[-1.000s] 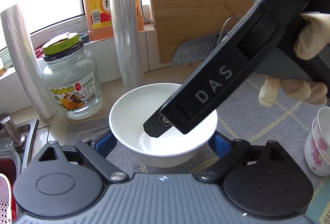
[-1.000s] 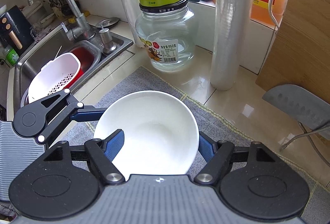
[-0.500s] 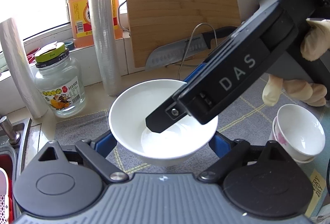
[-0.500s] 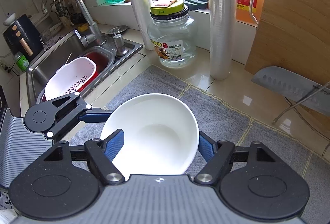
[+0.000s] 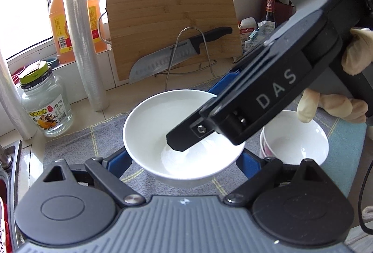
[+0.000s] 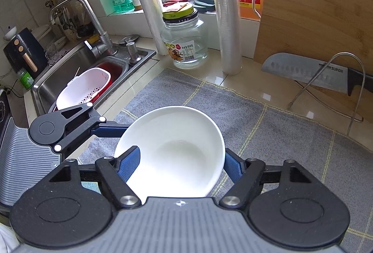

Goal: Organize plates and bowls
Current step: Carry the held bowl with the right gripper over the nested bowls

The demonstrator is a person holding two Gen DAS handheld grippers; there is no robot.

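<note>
A plain white bowl (image 5: 149, 127) (image 6: 177, 136) hangs tilted over the grey mat (image 6: 256, 127), and both grippers hold it. My left gripper (image 5: 184, 159) is shut on it, its blue pads pressing the bowl's two sides. My right gripper (image 6: 181, 164) is shut on it too, its left pad lying over the inside and its right pad on the outer wall. In the left wrist view one of the right gripper's fingers (image 5: 181, 141) reaches down into the bowl. A stack of small flowered bowls (image 5: 296, 141) stands on the mat just right of the held bowl.
A knife (image 6: 303, 71) on a wire stand leans against a bamboo board (image 6: 314, 8) at the back. A glass jar (image 6: 186, 41), cling-film rolls (image 6: 227, 20) and an oil jug line the windowsill wall. The sink (image 6: 46, 83) at left holds a white colander (image 6: 86, 90). A gloved hand (image 5: 333, 104) grips the right tool.
Both grippers have carried the white bowl to the right and slightly up. The jar and rolls slid left, and the stack of flowered bowls has come close beside the bowl.
</note>
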